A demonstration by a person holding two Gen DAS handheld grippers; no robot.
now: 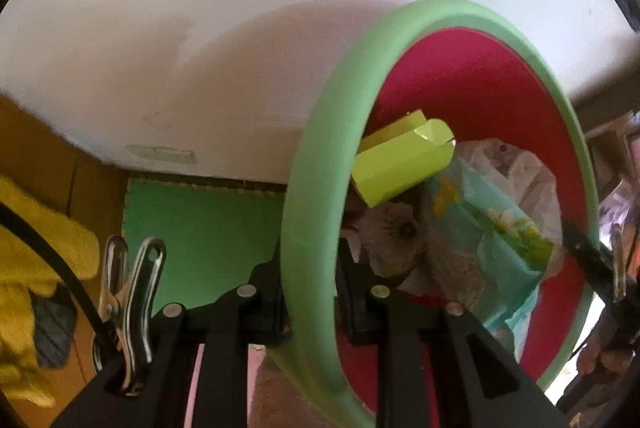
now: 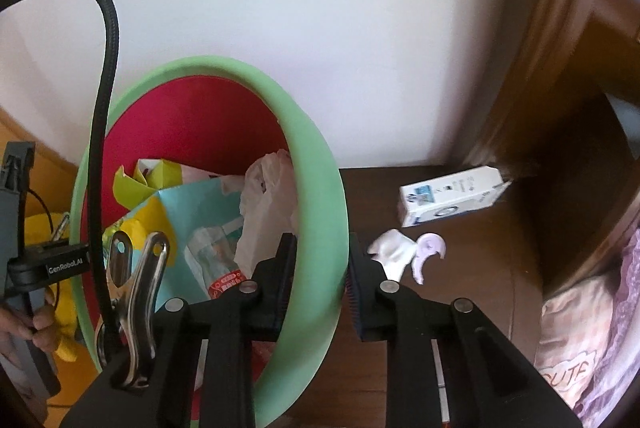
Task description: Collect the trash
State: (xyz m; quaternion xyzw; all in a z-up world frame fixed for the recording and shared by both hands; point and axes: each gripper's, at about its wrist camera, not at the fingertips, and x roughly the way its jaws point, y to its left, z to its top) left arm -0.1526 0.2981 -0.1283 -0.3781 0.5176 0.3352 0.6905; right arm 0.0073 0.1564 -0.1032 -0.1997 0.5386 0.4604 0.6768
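A red bin with a pale green rim (image 1: 316, 163) is held tilted between both grippers. My left gripper (image 1: 310, 284) is shut on its rim. My right gripper (image 2: 322, 264) is shut on the opposite part of the rim (image 2: 320, 163). Inside lie a lime-green carton (image 1: 400, 159), a teal flowered wrapper (image 1: 492, 228) and a white plastic bag (image 2: 264, 199). On the dark wooden surface (image 2: 472, 292) to the right lie a white and blue carton (image 2: 448, 199), a crumpled white tissue (image 2: 390, 252) and a small lilac plastic piece (image 2: 428, 252).
A white wall (image 2: 320, 27) stands behind. Wooden furniture (image 2: 560, 75) rises at the right, with a pink pillow (image 2: 572, 344) below it. A green foam mat (image 1: 200, 224) and a yellow cloth (image 1: 36, 228) lie at the left.
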